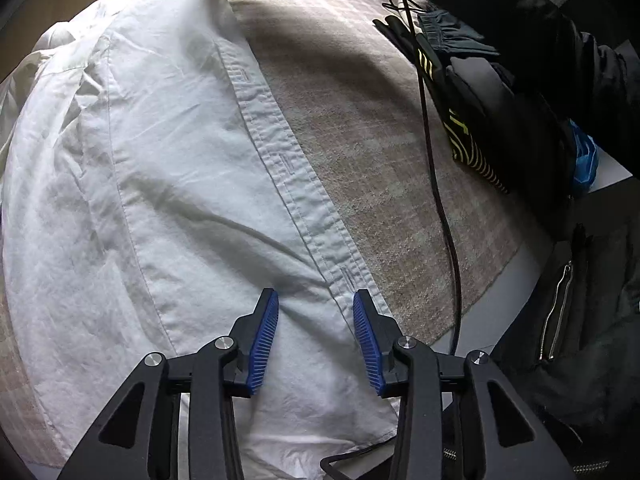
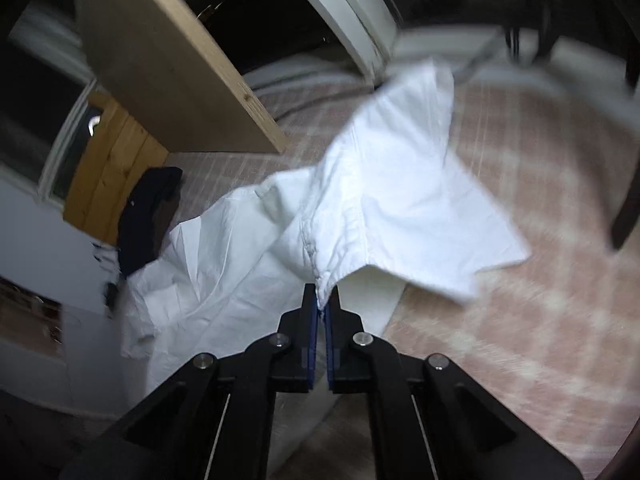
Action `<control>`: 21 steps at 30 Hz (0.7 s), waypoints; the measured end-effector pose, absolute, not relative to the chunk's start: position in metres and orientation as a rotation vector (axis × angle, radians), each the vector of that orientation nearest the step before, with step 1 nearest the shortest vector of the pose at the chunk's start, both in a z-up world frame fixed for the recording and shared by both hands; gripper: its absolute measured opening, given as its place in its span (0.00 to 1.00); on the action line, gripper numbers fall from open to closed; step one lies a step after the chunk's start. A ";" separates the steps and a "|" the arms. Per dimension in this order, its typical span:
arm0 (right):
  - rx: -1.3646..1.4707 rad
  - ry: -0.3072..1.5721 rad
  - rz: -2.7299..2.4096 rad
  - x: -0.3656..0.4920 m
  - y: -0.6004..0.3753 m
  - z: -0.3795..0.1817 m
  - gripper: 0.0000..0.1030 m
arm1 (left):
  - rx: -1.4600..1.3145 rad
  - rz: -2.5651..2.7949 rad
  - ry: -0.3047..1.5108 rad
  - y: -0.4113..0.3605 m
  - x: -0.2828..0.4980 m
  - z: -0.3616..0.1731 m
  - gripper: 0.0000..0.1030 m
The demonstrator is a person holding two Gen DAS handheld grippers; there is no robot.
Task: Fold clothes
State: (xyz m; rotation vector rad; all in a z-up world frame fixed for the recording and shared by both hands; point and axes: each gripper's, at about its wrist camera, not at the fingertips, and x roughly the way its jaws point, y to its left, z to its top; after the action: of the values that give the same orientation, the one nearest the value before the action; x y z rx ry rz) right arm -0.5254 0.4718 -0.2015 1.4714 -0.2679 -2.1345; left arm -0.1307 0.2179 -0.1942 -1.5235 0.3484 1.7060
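Note:
A white button shirt (image 1: 168, 184) lies spread on a pink checked cover (image 1: 360, 120), its buttonhole strip (image 1: 280, 160) running diagonally. My left gripper (image 1: 316, 300) points down at the shirt's lower end, jaws open. Its blue pads (image 1: 264, 344) stand either side of the strip's end without pressing on the cloth. In the right wrist view my right gripper (image 2: 322, 300) is shut on a bunched edge of the white shirt (image 2: 380, 184). From that pinch the cloth rises and fans out over the cover (image 2: 540, 280).
A black cable (image 1: 436, 184) runs across the cover to the right of the shirt. Beyond it lies a pile of dark clothes, one with yellow stripes (image 1: 472, 132). A person's dark zipped jacket (image 1: 560, 320) is at the right. A wooden board (image 2: 168, 64), a dark garment (image 2: 148, 220) and a dark furniture leg (image 2: 628, 208) surround the cover.

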 end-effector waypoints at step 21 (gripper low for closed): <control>1.377 0.131 -2.115 -0.414 0.418 -0.155 0.41 | -1.624 2.208 0.013 0.054 -0.159 -0.144 0.42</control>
State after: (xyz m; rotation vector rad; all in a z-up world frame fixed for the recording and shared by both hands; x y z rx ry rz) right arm -0.4136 0.4177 -0.1548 1.3767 0.1308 -2.1149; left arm -0.1595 0.0542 -0.1436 -1.6241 0.0131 2.2081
